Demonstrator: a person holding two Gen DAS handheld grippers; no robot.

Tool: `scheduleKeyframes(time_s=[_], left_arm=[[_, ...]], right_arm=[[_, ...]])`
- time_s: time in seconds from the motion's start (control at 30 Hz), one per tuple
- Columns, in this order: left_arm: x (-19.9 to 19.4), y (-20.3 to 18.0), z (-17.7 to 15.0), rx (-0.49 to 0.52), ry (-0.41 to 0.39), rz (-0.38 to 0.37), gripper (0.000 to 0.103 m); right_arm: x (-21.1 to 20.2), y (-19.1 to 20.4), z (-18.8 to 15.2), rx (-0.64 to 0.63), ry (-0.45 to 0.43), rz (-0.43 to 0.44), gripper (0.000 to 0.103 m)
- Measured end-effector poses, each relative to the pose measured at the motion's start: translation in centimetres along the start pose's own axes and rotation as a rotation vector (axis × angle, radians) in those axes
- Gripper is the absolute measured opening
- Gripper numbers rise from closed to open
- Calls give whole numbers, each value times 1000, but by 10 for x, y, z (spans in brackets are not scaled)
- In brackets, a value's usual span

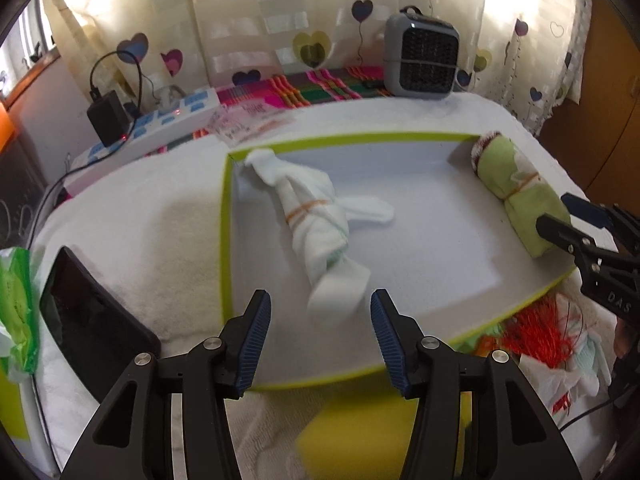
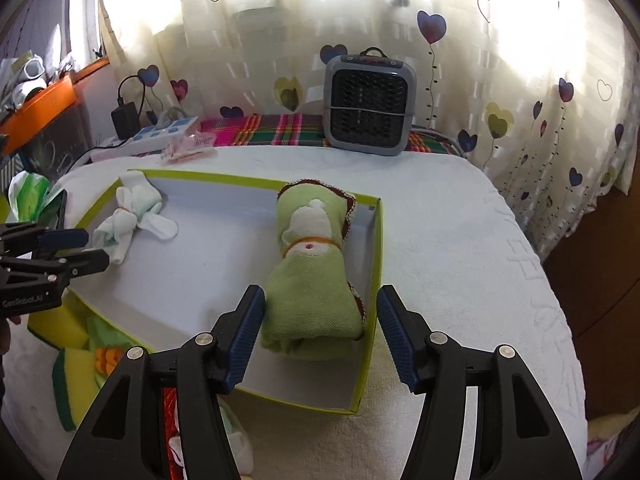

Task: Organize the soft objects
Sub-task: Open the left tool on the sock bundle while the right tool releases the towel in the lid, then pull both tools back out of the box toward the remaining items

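Observation:
A shallow white box with a lime-green rim [image 1: 225, 216] [image 2: 372, 264] lies on a white towel-covered table. A white sock bundle [image 1: 316, 220] [image 2: 128, 220] tied with an orange band lies at the box's left side. A rolled green towel [image 1: 516, 184] [image 2: 316, 280], also banded, lies along the box's right wall. My left gripper [image 1: 320, 336] [image 2: 86, 248] is open, just short of the sock bundle's near end. My right gripper [image 2: 320, 340] [image 1: 560, 216] is open, its fingers on either side of the green towel's near end.
A grey fan heater [image 1: 422, 58] [image 2: 370, 106] stands at the back. A power strip [image 1: 160, 124] with a black adapter sits back left. A black tablet [image 1: 92, 332] lies left of the box. Yellow sponges [image 2: 60, 328] and loose soft items with red threads [image 1: 536, 336] lie in front.

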State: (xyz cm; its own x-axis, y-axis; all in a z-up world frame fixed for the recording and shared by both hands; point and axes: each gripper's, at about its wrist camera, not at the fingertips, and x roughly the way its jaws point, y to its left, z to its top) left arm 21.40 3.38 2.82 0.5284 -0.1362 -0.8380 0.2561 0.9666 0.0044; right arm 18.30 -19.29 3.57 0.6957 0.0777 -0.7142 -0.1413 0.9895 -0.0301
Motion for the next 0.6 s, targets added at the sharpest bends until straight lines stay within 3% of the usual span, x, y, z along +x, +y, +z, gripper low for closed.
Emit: scheduleKeyframes(time_s=[0.1, 0.4, 0.6], left_arm=[[-4, 2, -5, -19, -11, -7, 51], [-18, 4, -13, -70, -26, -17, 51], [-20, 5, -12, -86, -21, -7, 51]], right_arm=[[3, -4, -4, 23, 38, 17, 59], [-2, -8, -16, 21, 60, 11, 59], [-6, -14, -18, 57, 51, 53, 59]])
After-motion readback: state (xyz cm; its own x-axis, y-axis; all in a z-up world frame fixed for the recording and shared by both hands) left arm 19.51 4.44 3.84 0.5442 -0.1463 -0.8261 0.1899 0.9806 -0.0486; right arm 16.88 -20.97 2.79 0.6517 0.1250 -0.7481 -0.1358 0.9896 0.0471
